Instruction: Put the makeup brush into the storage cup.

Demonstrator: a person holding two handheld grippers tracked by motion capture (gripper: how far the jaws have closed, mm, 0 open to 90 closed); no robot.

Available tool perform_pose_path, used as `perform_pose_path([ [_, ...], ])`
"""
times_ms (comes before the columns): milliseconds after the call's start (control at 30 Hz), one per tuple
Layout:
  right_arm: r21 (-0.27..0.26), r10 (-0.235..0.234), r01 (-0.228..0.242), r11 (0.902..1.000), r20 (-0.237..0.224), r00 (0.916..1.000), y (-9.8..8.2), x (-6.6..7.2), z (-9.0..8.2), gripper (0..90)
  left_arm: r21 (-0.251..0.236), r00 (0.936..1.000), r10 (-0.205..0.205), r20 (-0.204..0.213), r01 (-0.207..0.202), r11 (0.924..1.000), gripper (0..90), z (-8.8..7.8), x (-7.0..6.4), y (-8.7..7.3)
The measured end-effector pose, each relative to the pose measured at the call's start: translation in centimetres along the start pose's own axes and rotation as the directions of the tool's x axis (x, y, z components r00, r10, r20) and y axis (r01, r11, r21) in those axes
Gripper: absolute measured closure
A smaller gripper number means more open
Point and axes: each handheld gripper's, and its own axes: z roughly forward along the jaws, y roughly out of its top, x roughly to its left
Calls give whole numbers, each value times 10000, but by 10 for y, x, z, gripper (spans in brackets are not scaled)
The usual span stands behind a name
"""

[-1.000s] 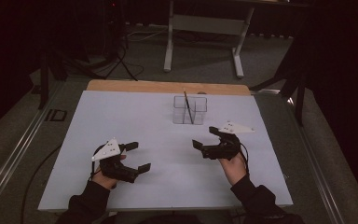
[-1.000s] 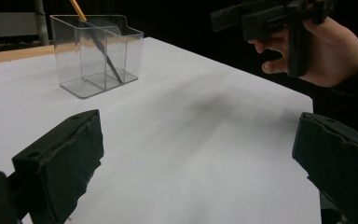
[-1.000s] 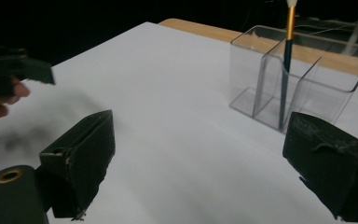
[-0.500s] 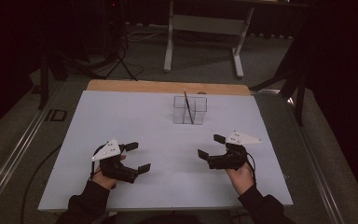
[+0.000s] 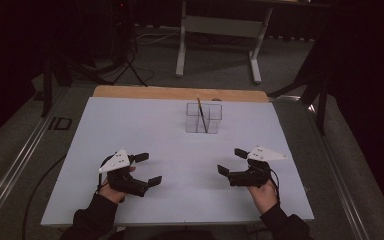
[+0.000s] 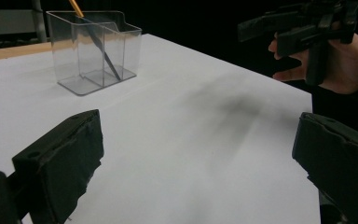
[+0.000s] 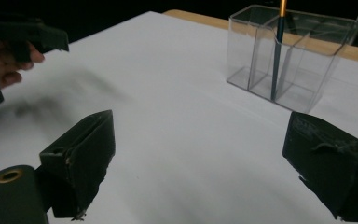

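Two grippers, left gripper (image 5: 145,169) and right gripper (image 5: 231,161), rest released and empty near the desk's (image 5: 145,125) front edge, while the pencil (image 5: 202,114) leans almost upright in the clear holder (image 5: 204,118) toward the back edge, slightly nearer the right gripper.

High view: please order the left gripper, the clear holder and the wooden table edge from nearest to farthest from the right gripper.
1. Left gripper: across the white sheet, on the person's left.
2. Clear holder: farther up the sheet, pencil inside.
3. Wooden table edge: beyond the holder, at the far side.

Measured from the right gripper.
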Motion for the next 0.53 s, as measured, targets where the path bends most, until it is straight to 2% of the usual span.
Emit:
perform_pose_path([
  [100,131,-115,114,9998,47,9999,-3,0,-1,93,11,10000,-4,13,4,10000,22,0,0,0],
  [233,29,-119,118,9999,93,9999,-4,-1,-3,93,33,10000,-14,22,14,10000,21,1,0,-1],
  [533,235,-90,88,9997,91,9999,-8,-4,1,93,62,10000,20,81,-20,10000,22,2,0,-1],
])
